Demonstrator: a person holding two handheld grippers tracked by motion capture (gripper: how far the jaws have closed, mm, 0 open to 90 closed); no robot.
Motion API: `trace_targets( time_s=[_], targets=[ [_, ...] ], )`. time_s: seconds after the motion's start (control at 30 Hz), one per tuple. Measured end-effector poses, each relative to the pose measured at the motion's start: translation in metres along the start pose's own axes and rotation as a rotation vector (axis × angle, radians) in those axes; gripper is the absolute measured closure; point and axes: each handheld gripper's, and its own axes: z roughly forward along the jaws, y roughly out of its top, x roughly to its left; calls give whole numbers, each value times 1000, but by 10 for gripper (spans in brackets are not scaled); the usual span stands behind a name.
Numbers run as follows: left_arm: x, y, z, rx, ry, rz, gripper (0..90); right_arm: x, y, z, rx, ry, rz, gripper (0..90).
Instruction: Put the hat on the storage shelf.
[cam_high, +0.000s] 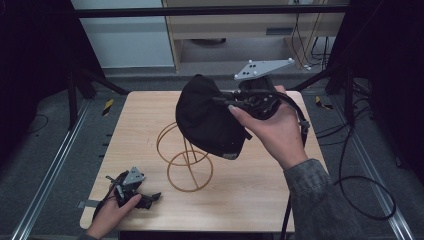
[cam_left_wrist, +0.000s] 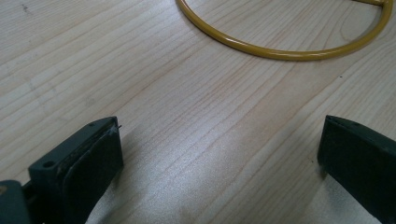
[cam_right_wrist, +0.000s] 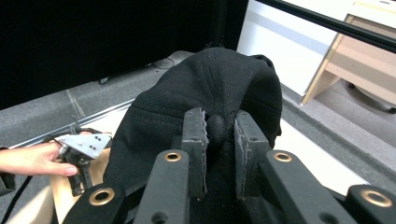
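Note:
A black cap hangs in the air over the middle of the wooden table, just above a yellow wire stand. My right gripper is shut on the black cap, pinching the crown fabric between its two pads. At the table's near left corner my left gripper lies low in the person's hand, open, with bare wood between its pads. The stand's round base ring curves past a little ahead of it.
The stand has an upper ring tilted beside the cap's brim. Black frame bars cross behind the table, and cables trail off the right edge. Bare wood lies at the table's front right.

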Motion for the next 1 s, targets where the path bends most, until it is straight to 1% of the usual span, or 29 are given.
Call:
trace_targets(
  time_s=[0.23, 0.37, 0.4, 0.43, 0.47, 0.5, 0.6, 0.63, 0.73, 0.93, 1.0],
  targets=[
    [0, 0, 0, 0, 0, 0, 0, 7, 7, 13, 6, 31, -9, 772],
    [0, 0, 0, 0, 0, 0, 0, 10, 10, 24, 23, 42, -13, 772],
    [0, 0, 0, 0, 0, 0, 0, 11, 11, 30, 27, 49, -12, 771],
    [0, 0, 0, 0, 0, 0, 0, 11, 11, 30, 27, 49, -12, 771],
    [0, 0, 0, 0, 0, 0, 0, 12, 11, 36, 34, 57, -14, 771],
    [0, 0, 0, 0, 0, 0, 0, 12, 11, 36, 34, 57, -14, 771],
    [0, 0, 0, -1, 1, 0, 0, 14, 13, 46, 44, 72, -13, 771],
    [0, 0, 0, -1, 1, 0, 0, 14, 13, 46, 44, 72, -13, 771],
    [0, 0, 0, -1, 1, 0, 0, 19, 15, 55, 52, 89, -24, 771],
    [0, 0, 0, -1, 0, 0, 0, 23, 16, 64, 66, 98, -32, 770],
    [0, 0, 0, -1, 1, 0, 0, 23, 15, 70, 79, 101, -32, 770]
  ],
)
